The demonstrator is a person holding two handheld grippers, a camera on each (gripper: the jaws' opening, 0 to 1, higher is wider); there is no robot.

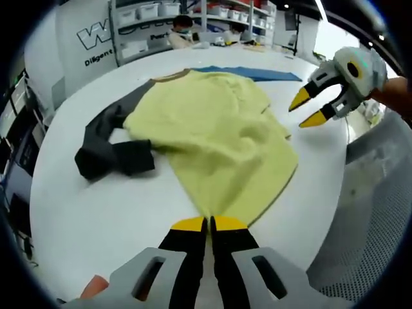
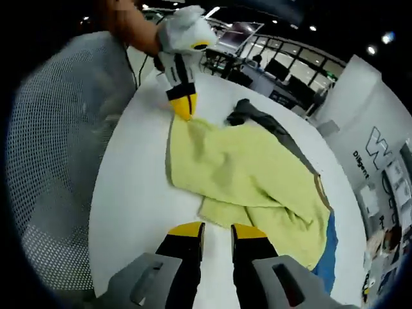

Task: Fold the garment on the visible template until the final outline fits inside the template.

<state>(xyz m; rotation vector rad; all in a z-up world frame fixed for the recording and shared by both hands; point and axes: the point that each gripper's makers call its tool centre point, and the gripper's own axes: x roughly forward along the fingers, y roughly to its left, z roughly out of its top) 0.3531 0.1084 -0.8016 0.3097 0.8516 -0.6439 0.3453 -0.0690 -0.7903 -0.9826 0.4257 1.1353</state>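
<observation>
Room: a bright hall; in the left gripper view, shelving (image 1: 193,13) with white bins runs along the top of the frame and a white wall panel (image 1: 90,38) with dark lettering stands at upper left. In the right gripper view, dark-framed windows (image 2: 290,64) line the upper right under ceiling spot lights.
Worktop (image 1: 84,219): white, round-edged, spanning most of both frames; its bare surface lies to the lower left in the left gripper view and along the left of the garment in the right gripper view.
Mesh surface (image 1: 380,212): grey, perforated, off the worktop's edge at lower right in the left gripper view and at left in the right gripper view.
Garment (image 1: 219,135): a yellow-green top with dark grey sleeves, lying crumpled at centre frame on the worktop; one dark sleeve (image 1: 109,151) bunches at the left.
Template (image 1: 257,73): a blue sheet under the garment's far end, showing near top centre in the left gripper view and at lower right in the right gripper view.
Left tongs (image 1: 210,225): yellow tips nearly together at bottom centre, pinching the garment's near edge.
Right tongs (image 2: 217,230): a narrow gap between the tips, holding nothing, just beside the garment's edge; in the left gripper view they hover parted at upper right.
</observation>
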